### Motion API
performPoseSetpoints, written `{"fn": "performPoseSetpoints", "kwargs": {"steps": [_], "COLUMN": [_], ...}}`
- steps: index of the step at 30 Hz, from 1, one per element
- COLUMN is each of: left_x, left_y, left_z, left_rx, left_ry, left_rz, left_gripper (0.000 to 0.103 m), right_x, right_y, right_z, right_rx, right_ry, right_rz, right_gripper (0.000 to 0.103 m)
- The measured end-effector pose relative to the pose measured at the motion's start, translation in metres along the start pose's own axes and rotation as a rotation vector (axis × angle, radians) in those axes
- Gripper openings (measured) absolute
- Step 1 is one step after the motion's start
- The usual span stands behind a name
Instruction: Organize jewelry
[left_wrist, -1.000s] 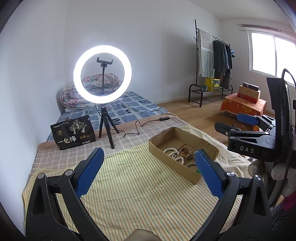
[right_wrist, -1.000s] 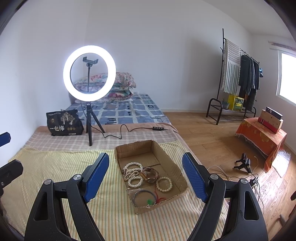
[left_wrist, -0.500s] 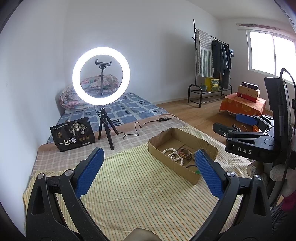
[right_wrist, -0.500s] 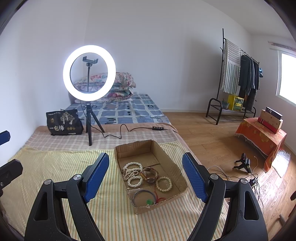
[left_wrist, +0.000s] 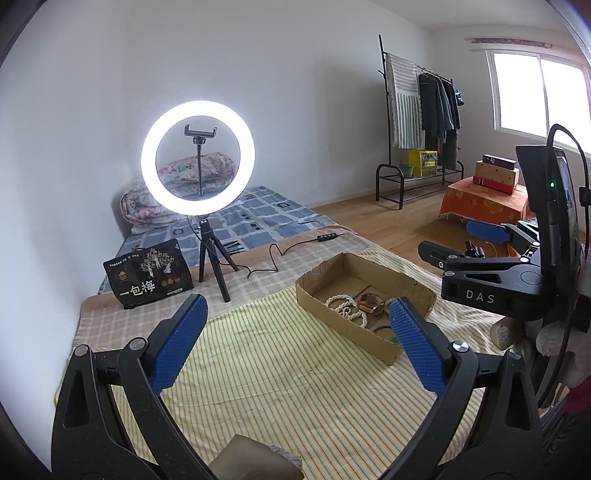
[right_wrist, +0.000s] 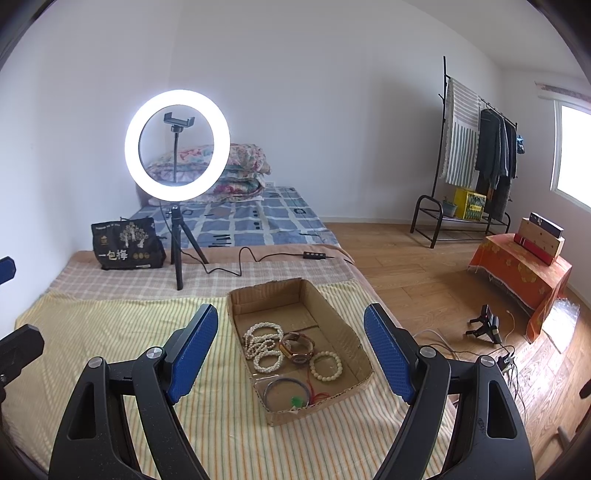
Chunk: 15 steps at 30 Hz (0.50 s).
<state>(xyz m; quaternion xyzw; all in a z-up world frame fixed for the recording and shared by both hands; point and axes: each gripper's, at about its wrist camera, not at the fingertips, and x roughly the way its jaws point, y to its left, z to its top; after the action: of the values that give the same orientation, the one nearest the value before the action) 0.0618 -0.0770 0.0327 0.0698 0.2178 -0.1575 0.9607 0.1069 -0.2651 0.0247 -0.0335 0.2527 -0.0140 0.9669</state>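
Note:
An open cardboard box (right_wrist: 334, 306) lies on the striped yellow cloth (right_wrist: 122, 325). Inside are white bead strands (right_wrist: 260, 341), a brown watch (right_wrist: 297, 347), a pale bead bracelet (right_wrist: 325, 365), a grey bangle (right_wrist: 286, 389) and a green pendant on red cord (right_wrist: 297, 401). My right gripper (right_wrist: 291, 350) is open and empty, held above the box's near end. My left gripper (left_wrist: 295, 328) is open and empty, above the cloth left of the box (left_wrist: 343, 321). The right gripper's body (left_wrist: 491, 284) shows at the right of the left wrist view.
A lit ring light on a tripod (right_wrist: 177, 147) stands behind the box, its cable (right_wrist: 236, 264) running right. A black bag (right_wrist: 127, 245) sits at the back left. A clothes rack (right_wrist: 476, 147) and an orange-draped table (right_wrist: 517, 269) stand on the wooden floor (right_wrist: 424, 280).
The left gripper has drifted slightly; the scene in its view has shifted a little down. The right gripper is nearly still. Both stay open and empty.

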Motion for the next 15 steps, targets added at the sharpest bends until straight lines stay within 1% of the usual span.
{"fn": "performPoseSetpoints", "kwargs": {"steps": [4,8,15], "left_x": [0.0041,0.009,0.0096], "left_y": [0.0022,0.0049,0.0092], "left_z": [0.0005,0.0,-0.0008], "left_rx": [-0.029,-0.055,-0.086], "left_ry": [0.03,0.05,0.049], "left_rz": [-0.032,-0.045,-0.048], "left_gripper": [0.101,0.101,0.101], "right_x": [-0.0001,0.0002,0.0004], "right_y": [-0.0015,-0.0011,-0.0005], "right_z": [-0.0008,-0.0017,-0.0021], "right_rx": [-0.002,-0.009,-0.019], "right_ry": [0.001,0.004,0.006], "right_rz": [0.001,0.005,0.012], "right_gripper": [0.081,0.081,0.081]}}
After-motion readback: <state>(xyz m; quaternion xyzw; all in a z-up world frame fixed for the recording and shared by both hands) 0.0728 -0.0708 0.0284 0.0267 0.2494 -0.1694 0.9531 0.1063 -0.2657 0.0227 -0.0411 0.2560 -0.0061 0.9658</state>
